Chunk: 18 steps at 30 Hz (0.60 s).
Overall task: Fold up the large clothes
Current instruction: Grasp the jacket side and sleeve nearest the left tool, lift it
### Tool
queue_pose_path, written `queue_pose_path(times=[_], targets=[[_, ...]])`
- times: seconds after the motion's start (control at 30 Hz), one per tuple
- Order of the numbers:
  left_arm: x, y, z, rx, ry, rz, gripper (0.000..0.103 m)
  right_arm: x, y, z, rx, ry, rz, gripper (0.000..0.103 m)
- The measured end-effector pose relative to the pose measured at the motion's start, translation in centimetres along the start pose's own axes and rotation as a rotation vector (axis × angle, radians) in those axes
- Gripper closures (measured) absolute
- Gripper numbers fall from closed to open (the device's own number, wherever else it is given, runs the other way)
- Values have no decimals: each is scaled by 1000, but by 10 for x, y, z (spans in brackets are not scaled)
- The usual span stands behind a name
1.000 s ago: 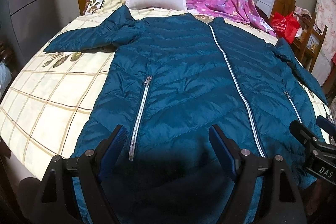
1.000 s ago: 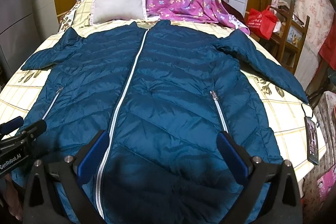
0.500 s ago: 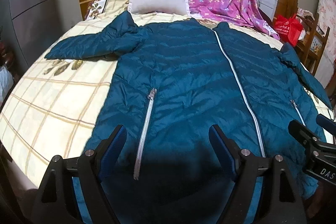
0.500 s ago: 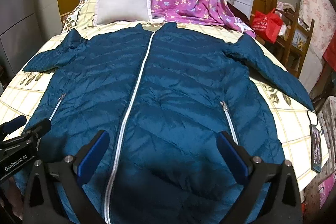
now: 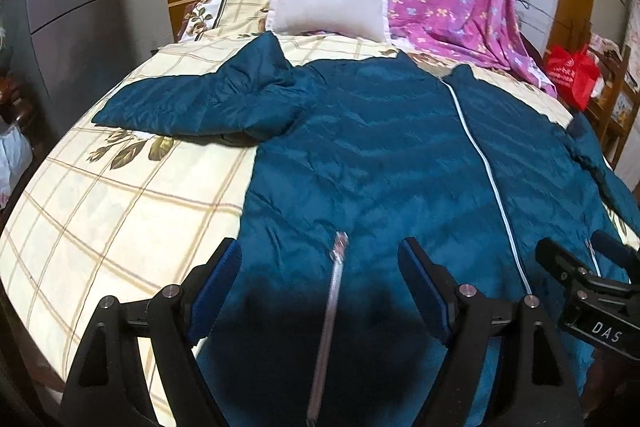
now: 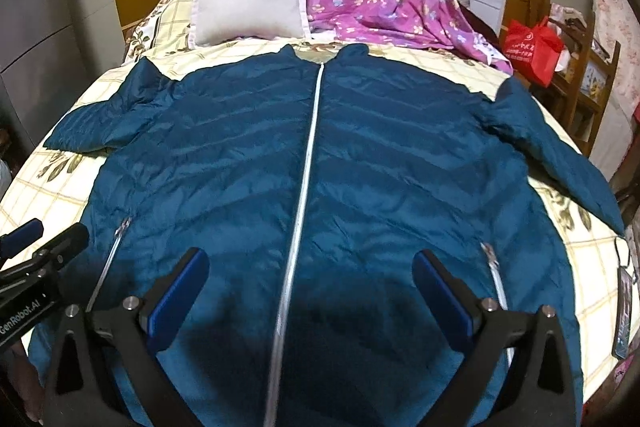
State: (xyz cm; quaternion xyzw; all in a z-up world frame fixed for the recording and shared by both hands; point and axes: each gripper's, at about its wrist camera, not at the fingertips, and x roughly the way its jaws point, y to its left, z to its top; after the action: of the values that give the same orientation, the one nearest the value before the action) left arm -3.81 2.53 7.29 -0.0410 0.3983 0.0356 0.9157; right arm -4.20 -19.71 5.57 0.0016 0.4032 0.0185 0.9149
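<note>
On the bed [image 6: 48,195], a jacket [image 6: 360,163] lies flat; both grippers' jaws gape empty.

Your left wrist view loses the puffer jacket's [image 5: 360,155] hem behind the left gripper's [image 5: 320,283] fingers and the bottom edge, and its right sleeve [image 5: 608,167] runs out at the right edge. In your right wrist view the hem sinks into shadow at the lower centre under the right gripper [image 6: 310,287], and the flat dark object [image 6: 623,311] at the lower right edge is too distorted to name. The print on the red bag [image 6: 530,47], upper right, is too small to read.
</note>
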Motion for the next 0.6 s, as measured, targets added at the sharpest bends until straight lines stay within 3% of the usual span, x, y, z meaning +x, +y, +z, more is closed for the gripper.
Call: queue_pose_path(times=[0.6], targets=[[83, 49, 92, -66, -11, 19, 75, 83, 45, 83, -15, 14, 39, 0]])
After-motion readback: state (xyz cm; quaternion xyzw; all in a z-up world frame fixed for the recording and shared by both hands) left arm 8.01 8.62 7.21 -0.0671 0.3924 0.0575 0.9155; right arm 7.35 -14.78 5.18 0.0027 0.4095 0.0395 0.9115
